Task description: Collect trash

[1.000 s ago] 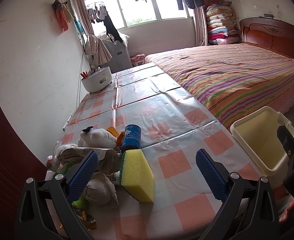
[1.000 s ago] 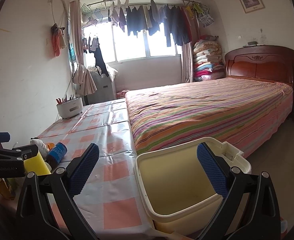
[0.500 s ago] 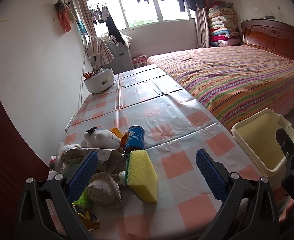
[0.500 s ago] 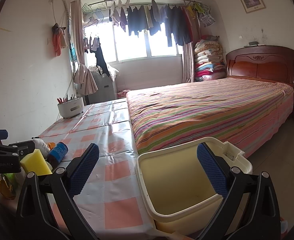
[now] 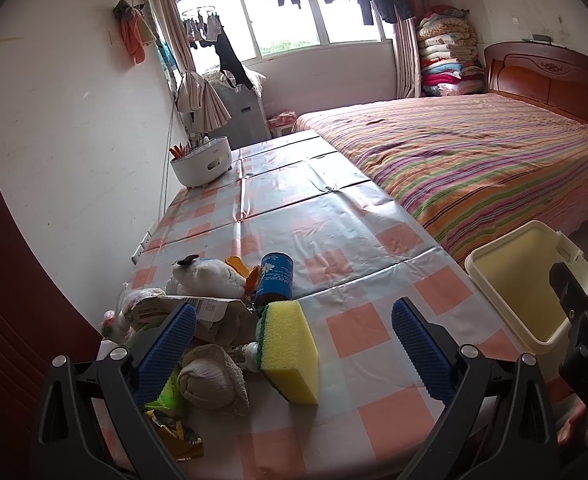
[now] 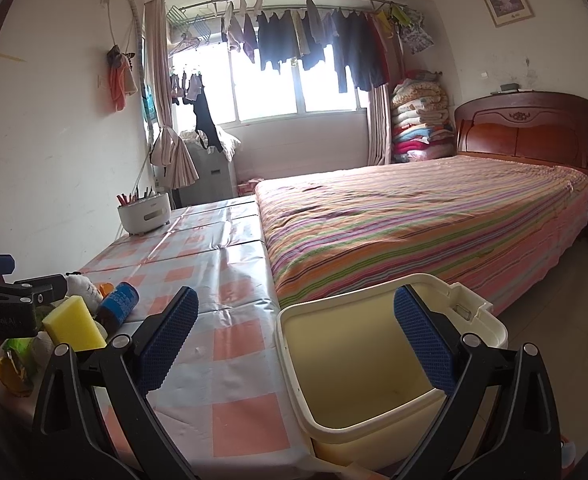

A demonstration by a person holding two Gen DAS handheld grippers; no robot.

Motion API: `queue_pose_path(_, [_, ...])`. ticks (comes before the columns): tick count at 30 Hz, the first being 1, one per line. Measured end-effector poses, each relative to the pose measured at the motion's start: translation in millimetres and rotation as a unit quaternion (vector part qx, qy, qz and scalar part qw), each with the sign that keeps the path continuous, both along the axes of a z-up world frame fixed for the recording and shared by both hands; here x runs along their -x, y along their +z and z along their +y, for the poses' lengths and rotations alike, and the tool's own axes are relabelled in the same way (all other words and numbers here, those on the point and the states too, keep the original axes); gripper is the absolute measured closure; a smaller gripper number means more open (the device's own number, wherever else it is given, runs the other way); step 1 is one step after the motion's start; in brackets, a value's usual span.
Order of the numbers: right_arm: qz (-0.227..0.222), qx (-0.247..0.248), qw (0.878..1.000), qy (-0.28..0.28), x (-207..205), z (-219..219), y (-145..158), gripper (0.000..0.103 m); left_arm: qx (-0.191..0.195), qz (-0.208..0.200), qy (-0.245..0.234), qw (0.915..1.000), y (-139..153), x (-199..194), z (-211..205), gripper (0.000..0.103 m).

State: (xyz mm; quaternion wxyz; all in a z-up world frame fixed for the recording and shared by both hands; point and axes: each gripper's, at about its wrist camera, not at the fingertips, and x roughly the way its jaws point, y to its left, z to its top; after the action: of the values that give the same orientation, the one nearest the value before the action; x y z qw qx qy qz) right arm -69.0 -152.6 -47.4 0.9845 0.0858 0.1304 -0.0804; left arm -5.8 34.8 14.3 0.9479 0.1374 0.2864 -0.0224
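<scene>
At the near left corner of the pink-and-white checked tablecloth-covered table (image 5: 333, 216) a heap of trash is seen. From the left: a crumpled clear plastic bag (image 5: 124, 304) at the left edge, a torn brown cardboard package (image 5: 198, 312), a balled beige sock (image 5: 212, 382) beside green and gold wrappers (image 5: 166, 412) at the near edge. A white plush toy (image 5: 206, 276) is placed behind the package, a blue cylindrical can (image 5: 274, 278) just right of it, and a yellow sponge with green scrub layer (image 5: 290, 352) is stood on edge, touching the can's base.

The left gripper (image 5: 294, 354) is held over this heap, blue-padded fingers (image 5: 164, 354) spread wide, nothing gripped; the sponge is seen between them, nearer the left finger.

Far along the left edge a white round holder with pencils (image 5: 204, 162) is set.

Off the table's right edge, at the near corner, a cream rectangular plastic bin (image 6: 373, 364) is placed, touching the tablecloth overhang. The right gripper (image 6: 295, 344) is held above it, fingers (image 6: 423, 346) wide apart, nothing held.

A striped-cover bed (image 6: 413, 216) is pushed against the table's right edge.
</scene>
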Motion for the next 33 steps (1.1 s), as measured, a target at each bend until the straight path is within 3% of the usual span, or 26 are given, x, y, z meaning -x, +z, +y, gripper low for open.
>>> queue_pose_path(33, [-0.001,0.003,1.0,0.015,4.5,3.8,1.2,0.006,0.015,-0.009,0.006,0.9998,9.2,5.4,9.5,0.007])
